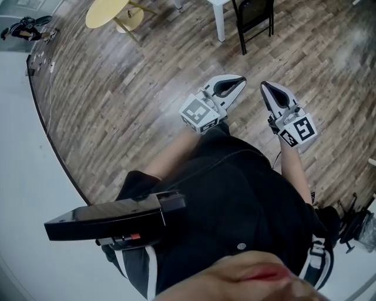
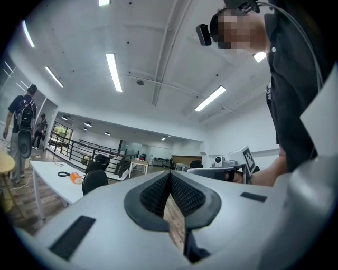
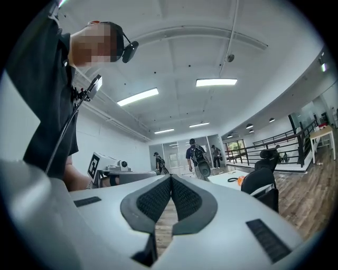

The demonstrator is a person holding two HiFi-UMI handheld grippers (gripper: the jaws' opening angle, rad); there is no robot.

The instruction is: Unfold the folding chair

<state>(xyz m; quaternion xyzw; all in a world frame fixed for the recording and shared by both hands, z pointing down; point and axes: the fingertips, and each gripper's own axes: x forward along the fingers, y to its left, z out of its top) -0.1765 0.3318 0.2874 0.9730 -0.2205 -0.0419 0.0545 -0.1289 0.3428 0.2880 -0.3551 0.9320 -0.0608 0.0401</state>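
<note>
Wood-plank floor (image 1: 147, 88) fills most of the head view. Black folding chair (image 1: 254, 17) stands upright at the top edge, just beside a white table leg (image 1: 219, 20) and well apart from both tools. Left gripper (image 1: 235, 84) and right gripper (image 1: 269, 92) are held side by side above the person's black shirt (image 1: 235, 194), tips toward the chair. Each gripper view shows its 2 jaws pressed together with nothing between them. Round yellow table (image 1: 107, 12) sits upper left.
</note>
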